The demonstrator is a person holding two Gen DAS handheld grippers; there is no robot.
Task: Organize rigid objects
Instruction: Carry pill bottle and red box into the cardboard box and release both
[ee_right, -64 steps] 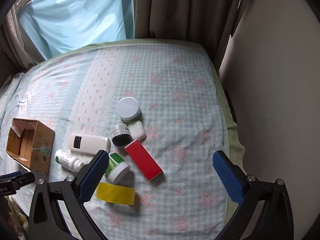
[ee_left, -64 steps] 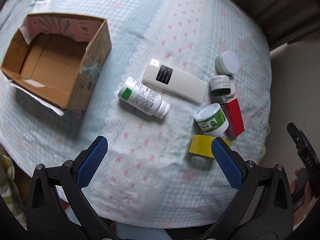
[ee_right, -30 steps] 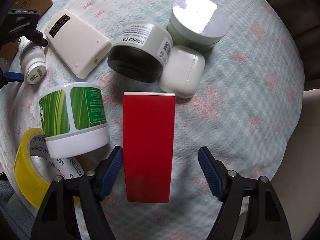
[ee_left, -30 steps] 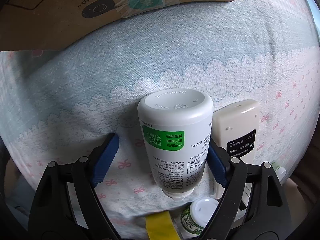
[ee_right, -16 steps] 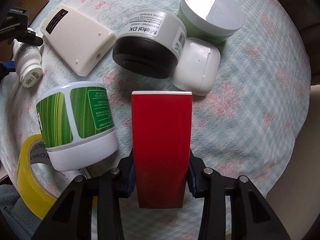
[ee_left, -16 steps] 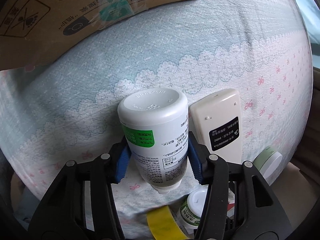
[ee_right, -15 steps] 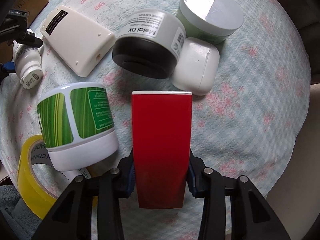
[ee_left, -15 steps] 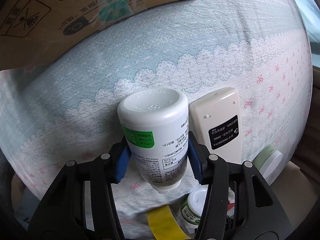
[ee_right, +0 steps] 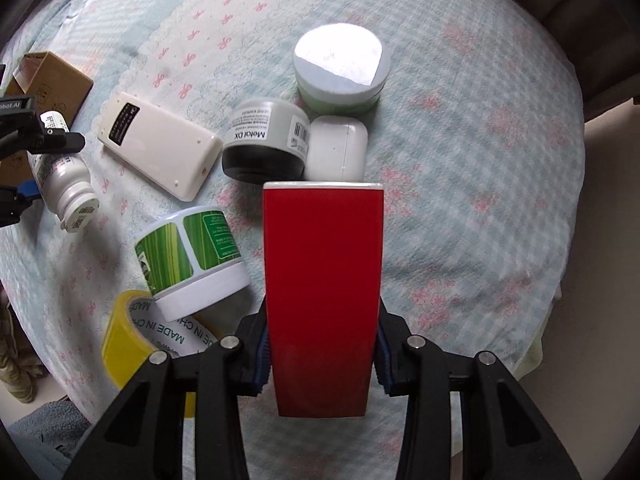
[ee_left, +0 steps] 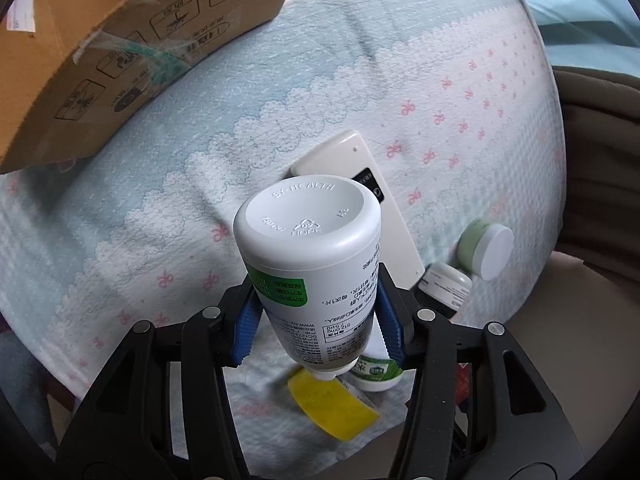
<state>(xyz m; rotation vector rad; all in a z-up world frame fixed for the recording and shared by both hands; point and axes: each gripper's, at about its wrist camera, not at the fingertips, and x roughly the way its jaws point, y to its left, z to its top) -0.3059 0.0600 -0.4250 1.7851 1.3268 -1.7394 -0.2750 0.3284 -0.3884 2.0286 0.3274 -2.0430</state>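
Observation:
My left gripper (ee_left: 318,326) is shut on a white pill bottle (ee_left: 310,264) with a green label, held above the bedspread with its base toward the camera. The same white pill bottle (ee_right: 66,184) shows at the left of the right wrist view, between the left gripper's fingers (ee_right: 28,190). My right gripper (ee_right: 322,354) is shut on a red flat box (ee_right: 322,288), lifted off the cloth. The cardboard box (ee_left: 120,36) lies open at the upper left of the left wrist view; in the right wrist view the cardboard box (ee_right: 50,80) sits far left.
On the checked bedspread (ee_right: 460,160) lie a white remote (ee_right: 160,150), a black-based jar (ee_right: 264,144), a white earbud case (ee_right: 338,148), a pale green jar with a white lid (ee_right: 340,70), a green-striped tub (ee_right: 192,256) and a yellow tape roll (ee_right: 132,344). Curtains (ee_left: 600,160) hang at the right.
Both grippers closed on their objects about a second ago. Since then the left has lifted the bottle away from the cloth and the right has raised the red box.

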